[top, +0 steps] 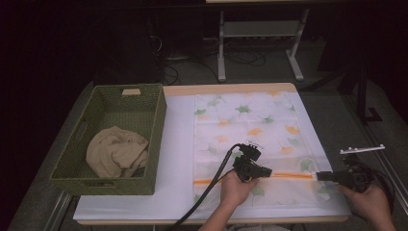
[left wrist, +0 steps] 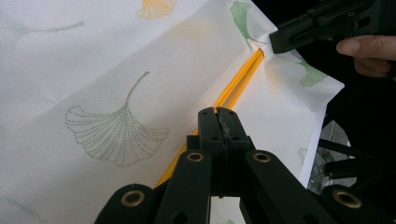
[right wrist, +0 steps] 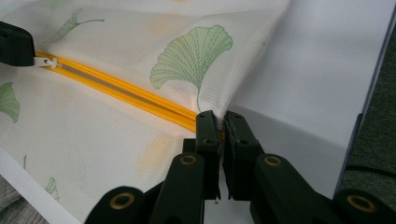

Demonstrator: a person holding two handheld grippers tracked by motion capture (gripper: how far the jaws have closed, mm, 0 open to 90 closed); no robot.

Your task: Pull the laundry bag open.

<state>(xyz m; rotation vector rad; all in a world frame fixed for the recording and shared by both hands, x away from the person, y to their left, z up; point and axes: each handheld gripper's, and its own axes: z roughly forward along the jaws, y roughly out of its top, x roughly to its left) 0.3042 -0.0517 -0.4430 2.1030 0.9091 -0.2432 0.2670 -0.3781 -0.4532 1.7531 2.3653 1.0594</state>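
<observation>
A white mesh bag [top: 250, 120] printed with green and orange leaves lies flat on the table. A yellow zipper [top: 291, 175] runs across its near end. My left gripper [left wrist: 218, 112] sits on the zipper line with its jaws shut on the white zipper pull [right wrist: 46, 61]. At the bag's right edge, my right gripper [right wrist: 220, 119] is shut on the fabric where the zipper [right wrist: 126, 95] ends. In the high view the left gripper [top: 267, 172] and the right gripper [top: 320, 176] face each other along the zipper, a short stretch apart.
A green woven basket [top: 154, 130] stands at the table's left with a beige cloth [top: 118, 151] bundled inside. A white sheet [top: 178, 144] covers the tabletop under the bag. A black cable [top: 211, 187] trails from the left gripper toward the near edge.
</observation>
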